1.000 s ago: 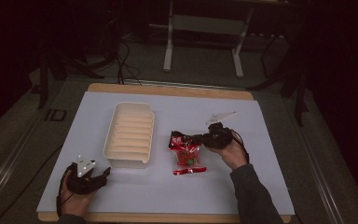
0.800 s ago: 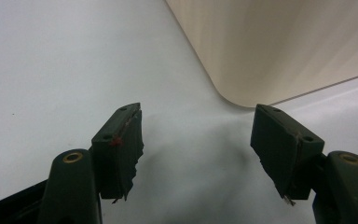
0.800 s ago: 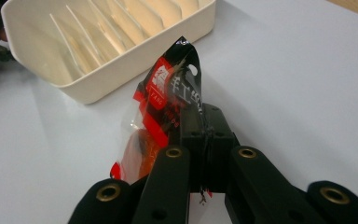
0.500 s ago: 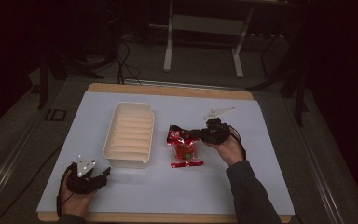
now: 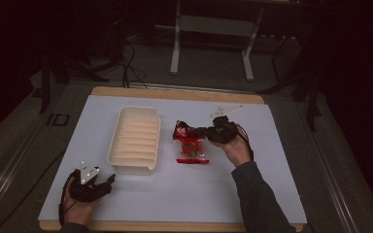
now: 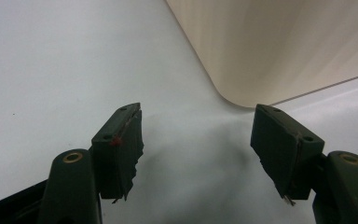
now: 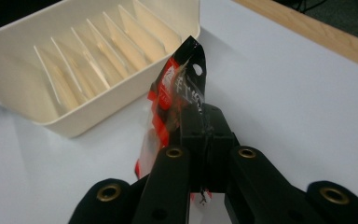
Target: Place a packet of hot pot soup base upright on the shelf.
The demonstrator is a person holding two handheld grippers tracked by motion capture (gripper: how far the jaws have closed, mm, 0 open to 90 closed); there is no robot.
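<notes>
Two tools here: left tool (image 5: 108, 180) sits near the desk's (image 5: 272, 170) front edge, jaws spread wide, nothing in them. Further out, right tool (image 5: 190, 130) is pinched onto a red snack packet (image 5: 190, 149), just beside the ribbed cream tray (image 5: 135, 140).

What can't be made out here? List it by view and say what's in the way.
- Right gripper view: the lower part of the red and clear plastic snack packet is hidden behind the right tool, whose jaws are clamped on it.
- High view: the packet's print is too small to read.
- Left gripper view: the cream ribbed plastic tray is cut off by the top edge; its inside is hidden behind its outer wall.
</notes>
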